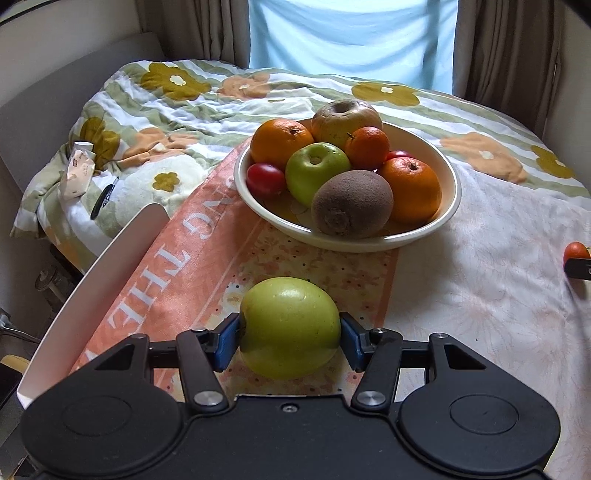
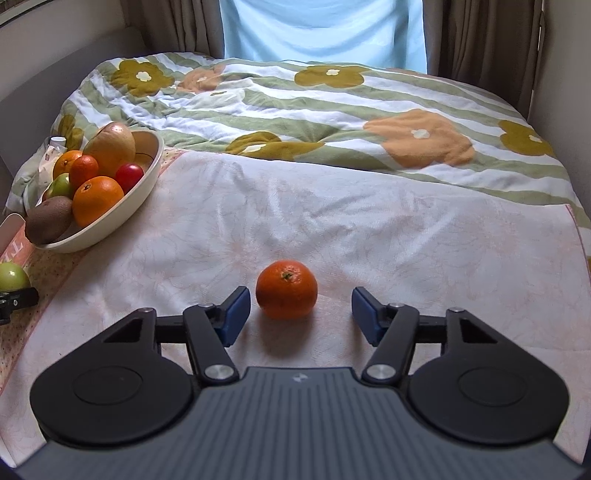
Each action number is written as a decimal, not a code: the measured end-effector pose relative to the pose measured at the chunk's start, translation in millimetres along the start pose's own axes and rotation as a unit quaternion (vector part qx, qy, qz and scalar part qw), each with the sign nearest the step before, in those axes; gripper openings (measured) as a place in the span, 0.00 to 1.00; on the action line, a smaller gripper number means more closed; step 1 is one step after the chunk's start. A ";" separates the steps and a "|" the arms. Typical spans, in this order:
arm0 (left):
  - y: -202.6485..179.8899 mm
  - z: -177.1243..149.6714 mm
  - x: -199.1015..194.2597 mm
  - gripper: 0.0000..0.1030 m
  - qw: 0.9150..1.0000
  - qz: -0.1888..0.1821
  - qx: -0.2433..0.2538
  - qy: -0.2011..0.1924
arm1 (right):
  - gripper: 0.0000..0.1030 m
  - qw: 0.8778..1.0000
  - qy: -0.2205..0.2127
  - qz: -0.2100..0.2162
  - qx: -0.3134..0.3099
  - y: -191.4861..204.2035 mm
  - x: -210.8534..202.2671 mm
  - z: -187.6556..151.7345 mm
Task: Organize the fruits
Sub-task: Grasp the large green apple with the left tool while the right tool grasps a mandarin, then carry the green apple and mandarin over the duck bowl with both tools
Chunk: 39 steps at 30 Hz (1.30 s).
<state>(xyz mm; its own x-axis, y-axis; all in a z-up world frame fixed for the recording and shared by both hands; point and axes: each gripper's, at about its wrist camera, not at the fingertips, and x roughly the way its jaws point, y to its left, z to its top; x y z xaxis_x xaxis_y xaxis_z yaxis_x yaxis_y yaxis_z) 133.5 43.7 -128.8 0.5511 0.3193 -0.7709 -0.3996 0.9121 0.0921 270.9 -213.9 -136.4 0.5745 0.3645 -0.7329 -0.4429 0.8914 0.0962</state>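
My left gripper (image 1: 290,338) is shut on a green apple (image 1: 290,326), its blue pads pressed against both sides, just in front of a cream bowl (image 1: 448,206). The bowl holds oranges, a green apple (image 1: 316,175), a kiwi (image 1: 351,208), small red fruits and a brownish apple. My right gripper (image 2: 299,314) is open, with a small orange mandarin (image 2: 286,288) resting on the cloth between its pads, nearer the left pad and untouched. The bowl (image 2: 146,184) shows at the left of the right wrist view, and the held green apple (image 2: 13,277) at its far left edge.
A pale floral cloth (image 2: 369,229) covers the surface, with an orange printed towel (image 1: 192,258) under the bowl. A flowered striped quilt (image 2: 332,110) lies behind. A white board (image 1: 96,295) leans at the left. A person in a light blue shirt (image 1: 351,33) stands at the far side.
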 end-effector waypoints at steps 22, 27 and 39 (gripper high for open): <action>-13.7 -7.5 -29.4 0.58 0.999 -0.035 -0.002 -0.001 | 0.49 1.000 -0.007 0.016 -0.026 19.0 -15.9 7.6; -13.1 -3.0 -48.4 0.58 0.999 -0.043 -0.008 -0.015 | 0.49 0.999 -0.012 0.028 -0.034 30.7 -33.8 12.3; 8.4 26.6 -82.8 0.58 0.996 -0.062 0.001 -0.061 | 0.49 0.998 -0.036 0.042 -0.030 67.5 -69.7 30.9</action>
<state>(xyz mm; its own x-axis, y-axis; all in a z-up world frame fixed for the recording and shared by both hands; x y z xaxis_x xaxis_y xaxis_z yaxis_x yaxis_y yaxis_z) 103.9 31.8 -47.5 0.6811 0.2333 -0.6940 -0.3223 0.9466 0.0020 222.2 -170.8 -58.0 0.5805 0.4578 -0.6734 -0.5315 0.8396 0.1126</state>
